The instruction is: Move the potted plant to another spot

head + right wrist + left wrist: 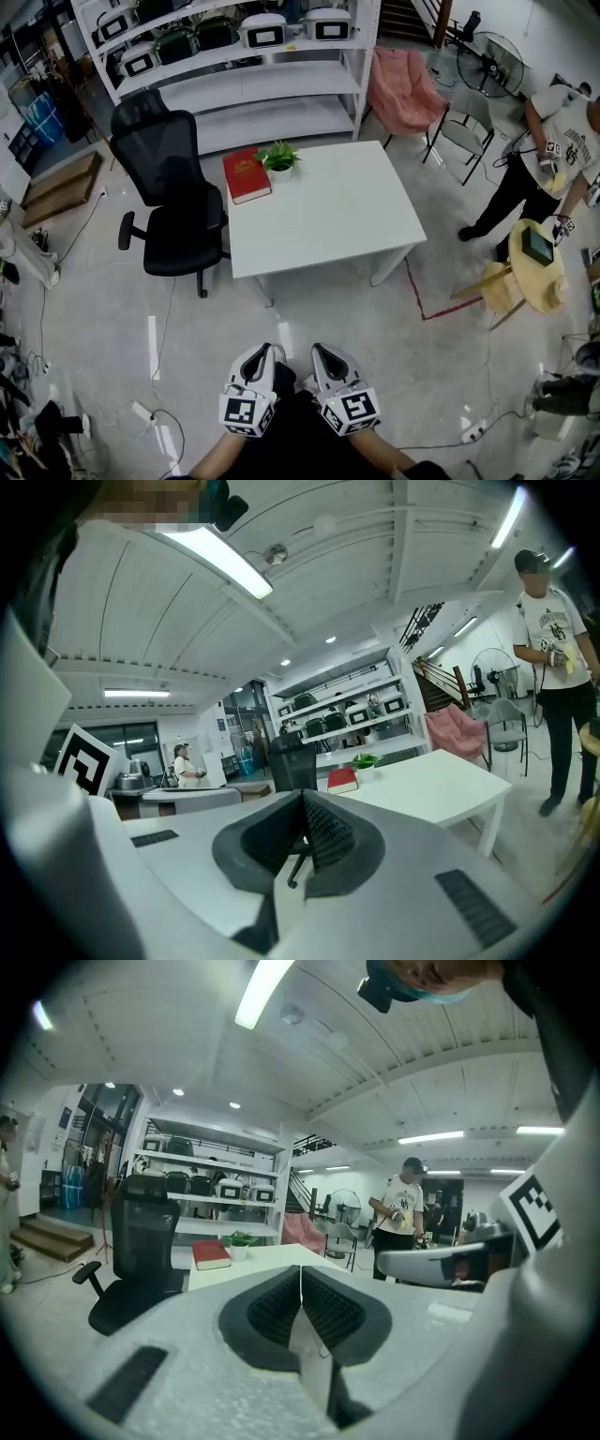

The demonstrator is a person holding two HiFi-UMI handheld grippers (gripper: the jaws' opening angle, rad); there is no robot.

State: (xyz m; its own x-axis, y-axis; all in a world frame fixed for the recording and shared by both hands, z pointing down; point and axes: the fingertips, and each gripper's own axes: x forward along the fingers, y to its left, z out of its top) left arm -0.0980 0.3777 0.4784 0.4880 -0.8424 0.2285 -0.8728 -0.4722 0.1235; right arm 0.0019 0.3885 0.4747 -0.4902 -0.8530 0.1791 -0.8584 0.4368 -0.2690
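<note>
A small potted plant [278,157] with green leaves in a white pot stands at the far left corner of a white table [323,211], next to a red book [247,174]. The plant [240,1240] also shows small in the left gripper view, and the plant [365,761] shows in the right gripper view. Both grippers are held low near the person's body, well short of the table. My left gripper [263,361] is shut with nothing in it. My right gripper [325,360] is shut and empty too.
A black office chair [169,192] stands against the table's left side. White shelving [234,56] with appliances runs behind. A person [553,150] stands at the right by a round wooden stool [536,262]. A pink chair [403,89] and a fan [492,61] are at the back.
</note>
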